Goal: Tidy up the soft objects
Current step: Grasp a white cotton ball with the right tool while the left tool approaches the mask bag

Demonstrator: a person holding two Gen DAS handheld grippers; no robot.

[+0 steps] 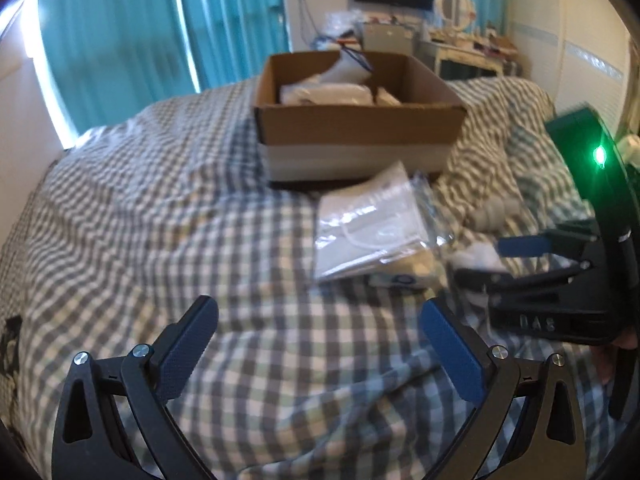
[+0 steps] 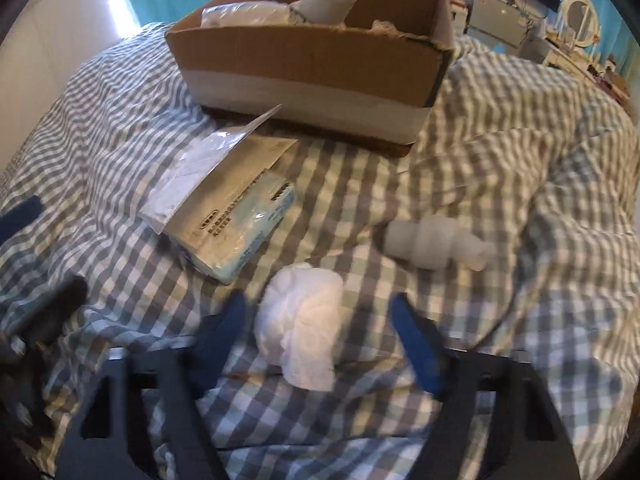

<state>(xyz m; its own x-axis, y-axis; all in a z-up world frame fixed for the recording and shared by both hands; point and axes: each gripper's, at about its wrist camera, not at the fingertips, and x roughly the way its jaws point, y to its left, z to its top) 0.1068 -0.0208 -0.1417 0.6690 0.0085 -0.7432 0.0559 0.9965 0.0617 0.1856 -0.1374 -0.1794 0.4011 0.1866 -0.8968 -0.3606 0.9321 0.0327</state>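
A white cotton wad [image 2: 302, 332] lies on the checked bedspread between the open fingers of my right gripper [image 2: 320, 320]; the fingers stand apart from it on both sides. The wad also shows in the left wrist view [image 1: 478, 258], by the right gripper [image 1: 476, 260]. My left gripper [image 1: 318, 320] is open and empty above bare bedspread. A clear bag of white masks [image 1: 368, 228] lies ahead of it, also seen in the right wrist view [image 2: 228, 204]. A cardboard box [image 1: 356, 136] holding soft white items stands behind it [image 2: 312, 64].
A white plastic bottle [image 2: 436, 246] lies on the bedspread right of the wad, also visible in the left wrist view [image 1: 494, 214]. Rumpled bedding rises at the right [image 2: 540, 140]. Teal curtains [image 1: 120, 40] and a cluttered dresser [image 1: 460, 48] stand beyond the bed.
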